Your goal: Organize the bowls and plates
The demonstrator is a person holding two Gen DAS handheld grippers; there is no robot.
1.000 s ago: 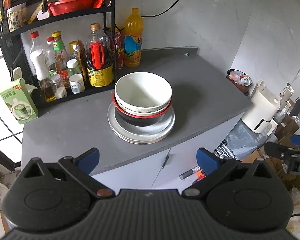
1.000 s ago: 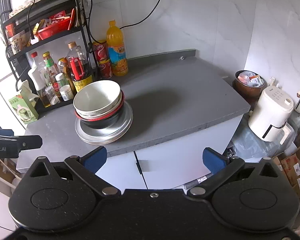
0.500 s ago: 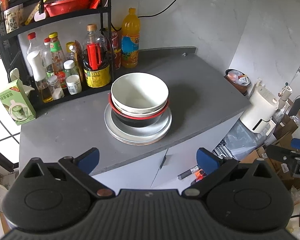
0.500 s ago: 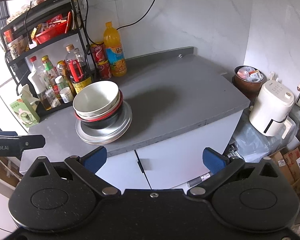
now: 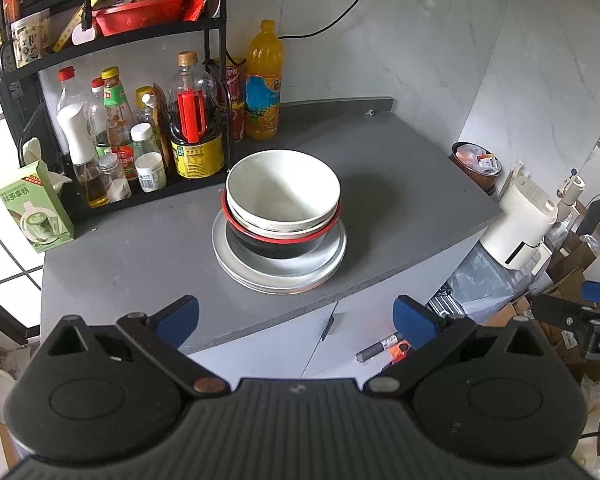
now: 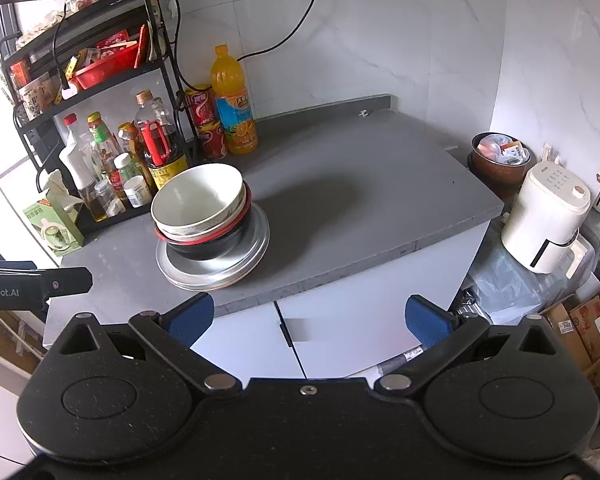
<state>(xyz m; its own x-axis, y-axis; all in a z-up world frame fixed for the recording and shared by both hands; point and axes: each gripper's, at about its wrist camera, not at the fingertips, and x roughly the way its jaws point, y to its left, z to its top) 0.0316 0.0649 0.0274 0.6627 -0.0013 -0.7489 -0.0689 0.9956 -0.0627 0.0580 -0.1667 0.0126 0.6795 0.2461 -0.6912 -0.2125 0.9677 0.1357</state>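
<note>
Bowls [image 5: 283, 196]: nested, white uppermost, atop stacked plates [image 5: 279, 268], mid-desk [image 5: 140, 256] beside the condiment rack. Stacking appears complete. Left hand-held gripper [image 5: 296, 318] and right hand-held gripper [image 6: 307, 316]: both spread apart, empty, short of the desk.

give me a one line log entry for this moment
left gripper: open, empty | right gripper: open, empty | white bowl: tops stack on plates | counter: stack untouched

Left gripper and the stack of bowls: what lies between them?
Only bare grey counter lies between the left gripper and the stack of bowls, seen in the left wrist view.
</note>
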